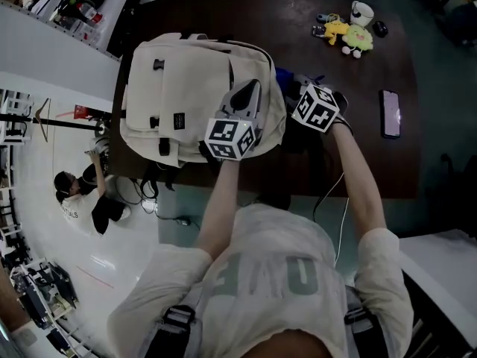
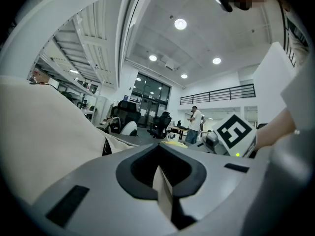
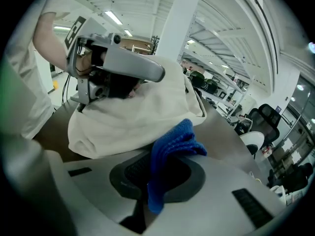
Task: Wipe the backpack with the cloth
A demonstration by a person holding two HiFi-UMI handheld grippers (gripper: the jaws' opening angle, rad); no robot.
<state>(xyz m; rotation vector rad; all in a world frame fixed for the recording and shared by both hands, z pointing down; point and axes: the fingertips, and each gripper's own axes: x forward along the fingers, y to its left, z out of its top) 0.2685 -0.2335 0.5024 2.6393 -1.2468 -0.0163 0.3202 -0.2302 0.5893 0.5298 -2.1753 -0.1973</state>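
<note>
The left gripper (image 1: pixel 246 94) is lying level on the right side of the cream backpack (image 1: pixel 186 88), its jaws clenching a thin cream fold of the bag's fabric. Just to its right, the right gripper (image 3: pixel 165 163) is tilting downward and gripping a crumpled blue cloth (image 3: pixel 174 139), which is resting against the backpack's lower edge. The backpack is lying on a dark brown table (image 1: pixel 298 21). A small dark label (image 1: pixel 179 122) is showing on its front pocket, to the left of the left gripper, too small to read. A phone (image 1: pixel 390 113) is lying well to the right of the right gripper.
</note>
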